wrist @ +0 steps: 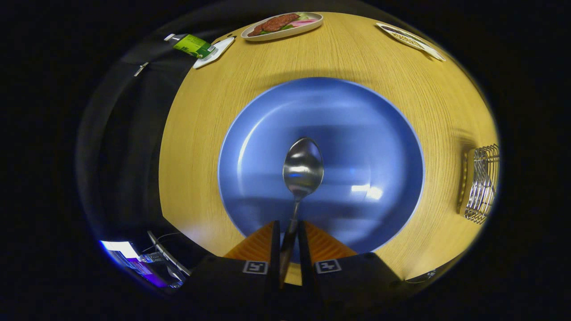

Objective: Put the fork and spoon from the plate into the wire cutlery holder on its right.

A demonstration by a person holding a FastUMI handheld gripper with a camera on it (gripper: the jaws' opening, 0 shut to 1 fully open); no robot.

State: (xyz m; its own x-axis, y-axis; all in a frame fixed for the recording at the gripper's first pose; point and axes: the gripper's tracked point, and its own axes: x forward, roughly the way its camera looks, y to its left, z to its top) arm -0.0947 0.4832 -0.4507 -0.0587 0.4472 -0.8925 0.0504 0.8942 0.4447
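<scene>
gripper: my fingers are clamped on the spoon handle, one each side, jaws nearly together
spoon: held w/ bowl pointing ahead, over the plate's middle; can't tell if it's lifted or touching
plate: blue, just ahead of my fingers, no fork visible on it from here
holder: wire, to the plate's right, apart from it, on the table
table: wood, under the plate
food dish: beyond the plate, far side of table
carton: green, beyond the plate to its left, lying on a white tray
flat item: beyond the plate to its right, too small to id
</scene>
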